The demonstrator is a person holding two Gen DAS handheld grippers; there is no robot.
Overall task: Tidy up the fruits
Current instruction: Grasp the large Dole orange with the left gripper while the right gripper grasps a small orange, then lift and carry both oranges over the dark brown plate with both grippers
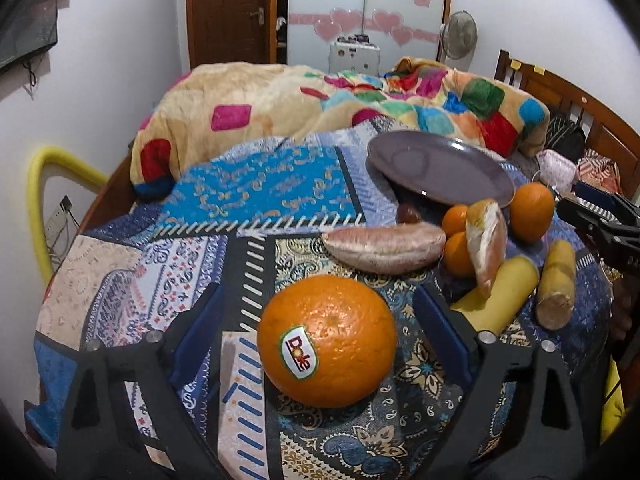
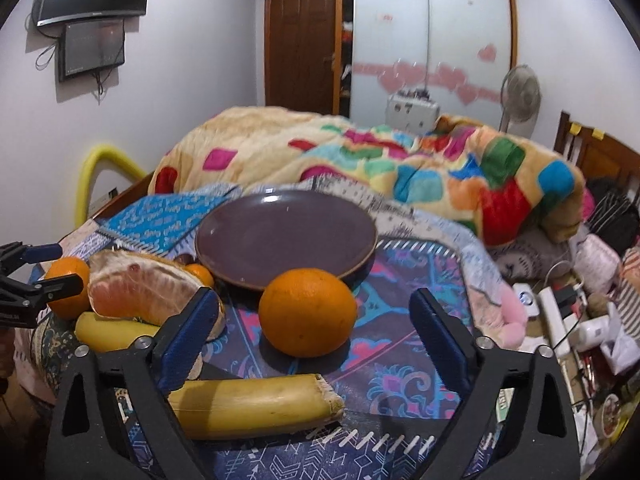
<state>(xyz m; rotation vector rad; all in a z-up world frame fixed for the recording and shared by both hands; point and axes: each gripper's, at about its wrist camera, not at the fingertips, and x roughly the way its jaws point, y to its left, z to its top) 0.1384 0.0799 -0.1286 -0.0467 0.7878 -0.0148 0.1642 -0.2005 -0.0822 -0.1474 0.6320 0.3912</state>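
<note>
Left gripper [image 1: 320, 336]: level, spread wide around stickered orange [image 1: 326, 340] on patterned bedspread [image 1: 256, 184], not touching. Right gripper [image 2: 316, 340]: level, spread around plain orange [image 2: 307, 312], before purple plate [image 2: 286, 240].

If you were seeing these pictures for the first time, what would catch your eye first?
Most striking is the big round orange with the Dole sticker, lying on the patterned quilt between the open fingers of the left tool. Next is the empty dark purple plate farther back on the bed, with a plain round orange just before it, framed by the open right tool.
</note>
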